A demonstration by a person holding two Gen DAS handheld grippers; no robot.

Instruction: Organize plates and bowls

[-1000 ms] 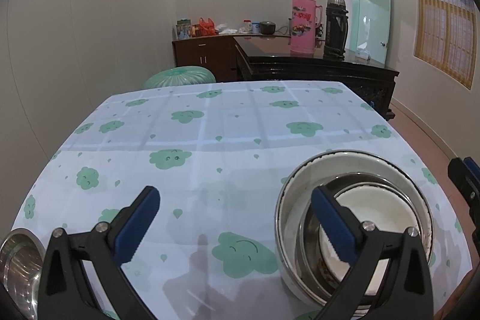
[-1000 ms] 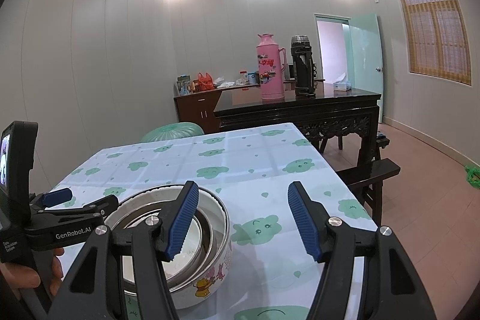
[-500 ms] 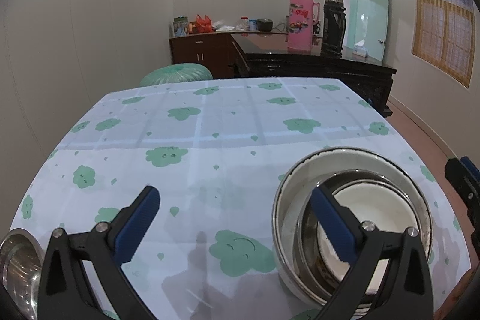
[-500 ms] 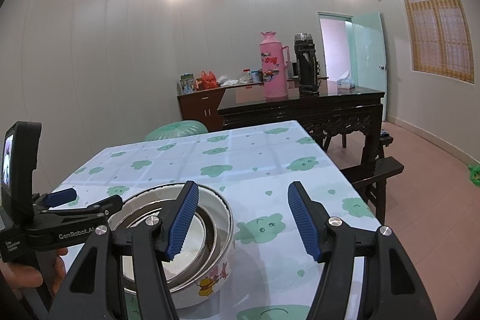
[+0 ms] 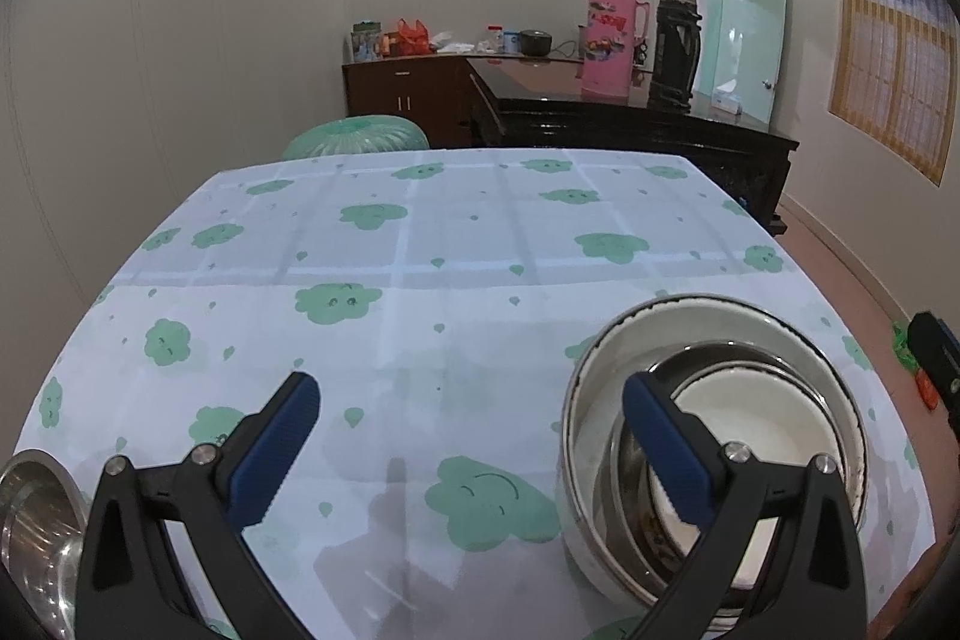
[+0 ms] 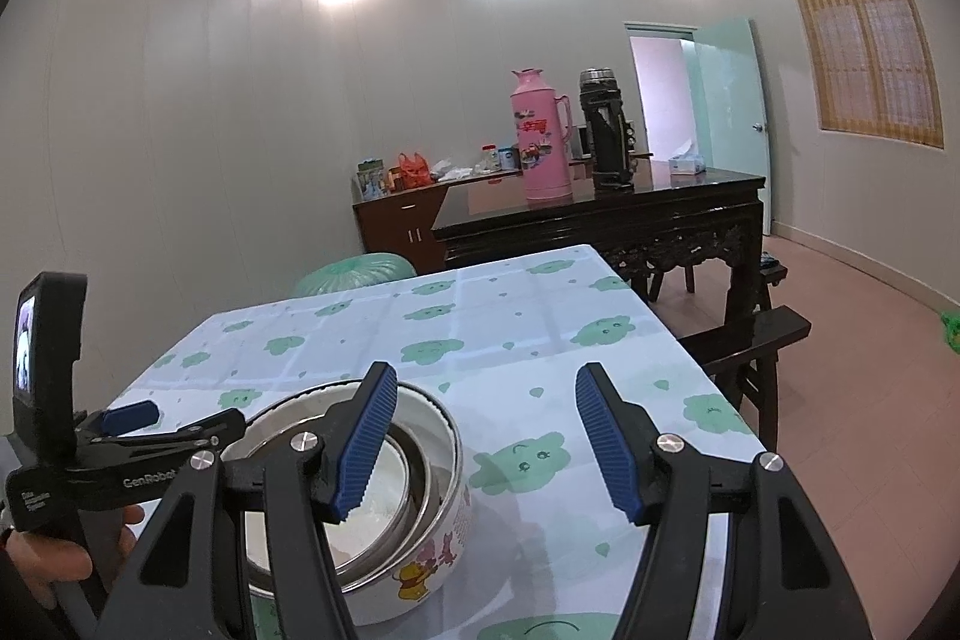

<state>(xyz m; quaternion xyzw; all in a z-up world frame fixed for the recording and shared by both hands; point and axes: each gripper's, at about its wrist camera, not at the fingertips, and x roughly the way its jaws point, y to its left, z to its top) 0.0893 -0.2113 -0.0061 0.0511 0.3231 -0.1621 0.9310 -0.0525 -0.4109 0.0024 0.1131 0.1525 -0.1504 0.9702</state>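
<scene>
Nearby, on the cloud-printed tablecloth (image 5: 420, 280), a round enamel bowl (image 6: 444, 550) (cartoon figures on its wall) nests a steel bowl (image 5: 624, 484) and a white dish (image 5: 756, 418); left gripper (image 5: 471, 436) and right gripper (image 6: 486, 445) both hang spread wide, ribbed blue pads empty.

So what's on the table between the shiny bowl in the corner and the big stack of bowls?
Nothing but tablecloth lies there. In the left wrist view, the steel bowl sits far left and the nested bowls right, with only the open left gripper hovering above.
</scene>
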